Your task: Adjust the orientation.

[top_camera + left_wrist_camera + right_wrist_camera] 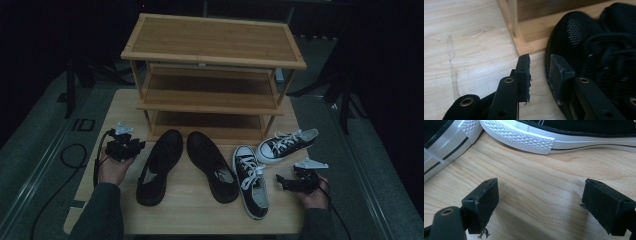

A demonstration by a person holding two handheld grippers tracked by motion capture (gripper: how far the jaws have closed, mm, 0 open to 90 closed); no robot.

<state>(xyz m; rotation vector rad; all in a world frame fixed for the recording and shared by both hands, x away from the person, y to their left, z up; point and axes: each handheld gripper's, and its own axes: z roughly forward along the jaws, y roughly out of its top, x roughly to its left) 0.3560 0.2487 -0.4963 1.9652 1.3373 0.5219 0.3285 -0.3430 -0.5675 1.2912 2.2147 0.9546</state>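
Two black lace-up shoes [159, 165] [212, 165] lie side by side on the wooden table [112, 117], toes toward a three-tier wooden shoe rack [215, 40]. To their right lie two black-and-white sneakers [251, 180] [285, 144]. My left gripper [140, 145] hovers just left of the left black shoe [594, 50]. Its jaws [539, 62] stand a narrow gap apart with only table showing between them. My right gripper [281, 181] rests low at the right, open wide, pointing at the sneakers' white rubber soles [524, 135] with bare wood between its jaws [541, 190].
The rack's leg [512, 17] and bottom shelf [536, 37] stand close ahead of the left gripper. Cables trail from both grippers off the table. Dark floor and chair legs surround the table. Bare wood lies left of the black shoes.
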